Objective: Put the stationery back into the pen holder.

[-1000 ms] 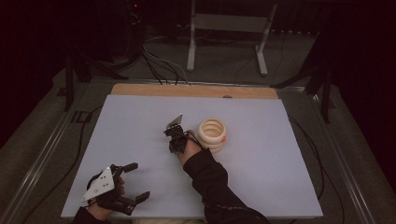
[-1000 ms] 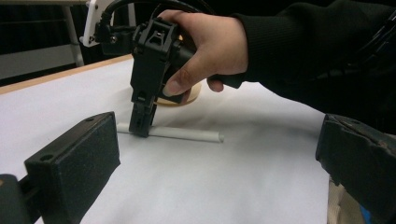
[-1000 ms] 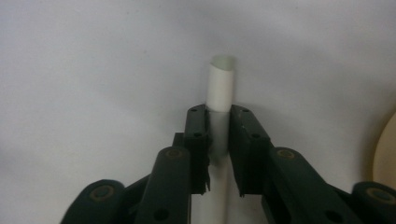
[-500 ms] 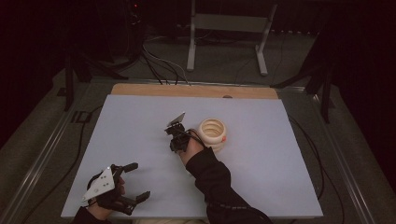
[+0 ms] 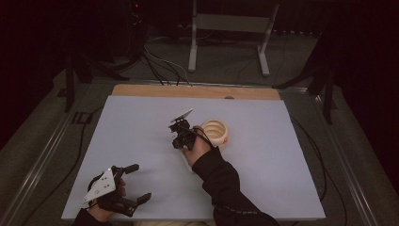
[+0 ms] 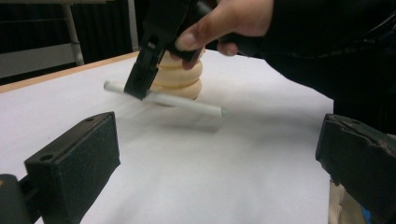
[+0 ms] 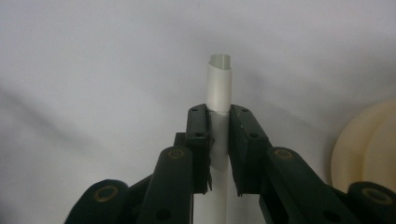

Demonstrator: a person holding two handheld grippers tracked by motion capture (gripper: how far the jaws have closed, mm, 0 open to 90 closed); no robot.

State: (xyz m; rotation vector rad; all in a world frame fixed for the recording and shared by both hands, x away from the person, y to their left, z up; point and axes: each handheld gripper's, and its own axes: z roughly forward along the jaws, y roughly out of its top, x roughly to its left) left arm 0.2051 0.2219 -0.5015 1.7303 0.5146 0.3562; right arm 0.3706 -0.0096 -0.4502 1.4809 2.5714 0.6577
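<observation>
White tube: task item, clamped between right gripper's jaws, lifted clear of the table, its shadow on the sheet below; roughly level in the left gripper view, sticking out both sides of the jaws.
Table: biggest thing; flat pale sheet on top, matte and smooth; bare wooden strip along far edge.
Sleeve: dark fabric, right forearm came in from the bottom edge toward table centre.
Ribbed ring stack: cream, rounded stacked rolls, hollow top, smooth look; stood on the sheet just beside right gripper, just behind tube in left gripper view.
Left gripper: near front-left corner of table, held in left hand; jaws spread wide, nothing between them; black blocky pads with rough grainy faces; grey three-cornered plate on top; well apart from tube.
Right gripper: near table centre, pointed down at the sheet; jaws closed tight on tube, pads pressed on both sides; black metal links with brass-coloured pivots.
Tube shape: thin, long, hollow cylinder, open end visible past the jaw tips; looked like rolled paper or plastic, smooth, off-white; cannot tell which material.
</observation>
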